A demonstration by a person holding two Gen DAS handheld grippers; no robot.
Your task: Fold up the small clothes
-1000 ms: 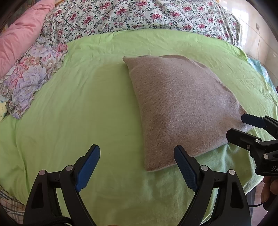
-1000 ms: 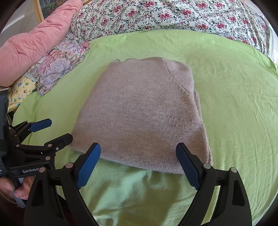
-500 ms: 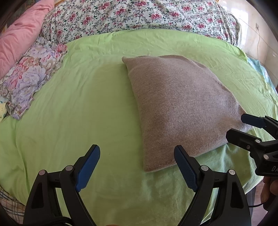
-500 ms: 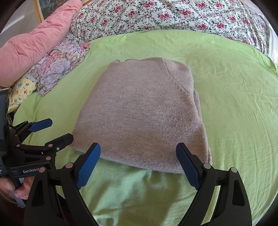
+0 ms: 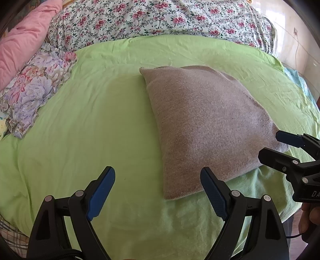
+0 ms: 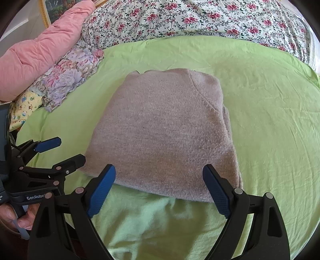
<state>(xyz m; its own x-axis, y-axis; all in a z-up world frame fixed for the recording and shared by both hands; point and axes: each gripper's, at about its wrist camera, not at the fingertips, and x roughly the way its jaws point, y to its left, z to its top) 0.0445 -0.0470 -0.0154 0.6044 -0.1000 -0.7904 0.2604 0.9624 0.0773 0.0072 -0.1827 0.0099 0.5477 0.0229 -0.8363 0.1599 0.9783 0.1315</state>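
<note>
Sweater [image 6: 164, 132] folded flat on green sheet [image 6: 270, 120], long axis running away | right gripper [image 6: 160, 192] spread wide, empty, at near hem, nearer | left gripper [image 5: 158, 192] spread wide, empty, off its left edge

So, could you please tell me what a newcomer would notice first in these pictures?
A folded grey-brown knit garment lies in the middle of a bright green sheet, the clear centrepiece. Both open tongs, left and right, hover at its near edge, holding nothing. Behind, a flowered quilt and a pink pillow.
</note>
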